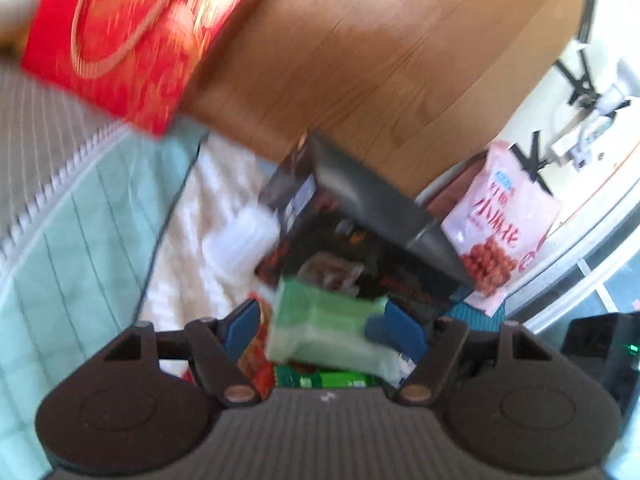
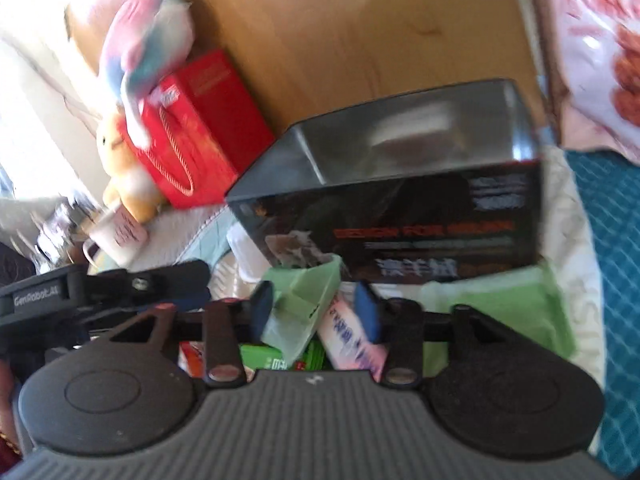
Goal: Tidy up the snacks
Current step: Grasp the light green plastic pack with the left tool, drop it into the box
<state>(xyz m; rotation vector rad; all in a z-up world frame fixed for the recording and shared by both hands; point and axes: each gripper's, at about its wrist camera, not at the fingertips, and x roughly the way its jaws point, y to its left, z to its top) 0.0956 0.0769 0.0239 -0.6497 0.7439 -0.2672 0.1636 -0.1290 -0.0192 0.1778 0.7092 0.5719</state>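
Note:
My left gripper has its blue pads closed around a pale green snack pack, held above other snacks. An open black box stands just beyond it, and a pink bag of fried twists leans behind the box. My right gripper has its pads on either side of a light green wrapper, beside a pink-and-white packet. The same black box fills the middle of the right wrist view. Both views are blurred by motion.
A red gift bag with cord handles stands at the back left, also in the right wrist view with a plush toy and a white mug. A wooden headboard rises behind. Bedding lies underneath.

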